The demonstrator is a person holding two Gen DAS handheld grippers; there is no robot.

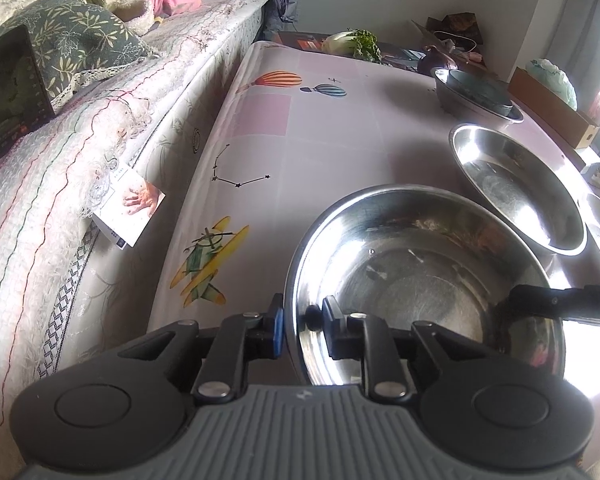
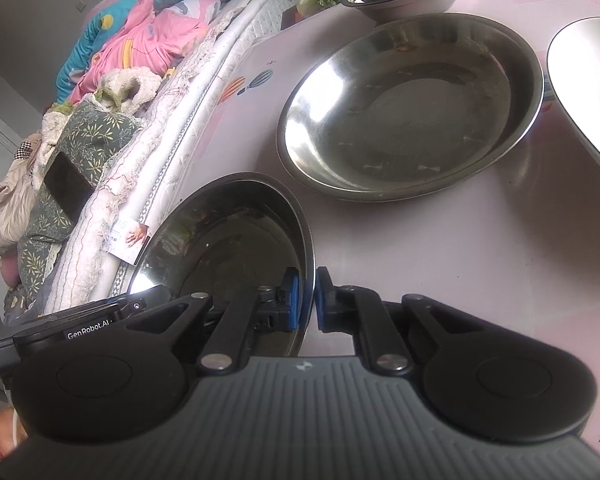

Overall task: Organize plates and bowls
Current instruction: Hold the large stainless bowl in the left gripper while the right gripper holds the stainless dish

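Both hand-held grippers, left (image 1: 299, 317) and right (image 2: 307, 299), are clenching opposite rims of one steel bowl (image 1: 416, 276), mouth up, at the counter (image 1: 300, 152) edge beside the bed (image 1: 112, 120).

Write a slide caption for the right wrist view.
Right gripper clamps near steel plate's rim; second steel plate beyond.

The left black two-finger tool with blue pads (image 1: 300, 320) points steeply downward, its pads pinched on the near rim of a shiny round steel basin (image 1: 420, 264). The right black blue-padded tool (image 2: 307, 300) angles down likewise, clamped on the same basin's opposite rim.
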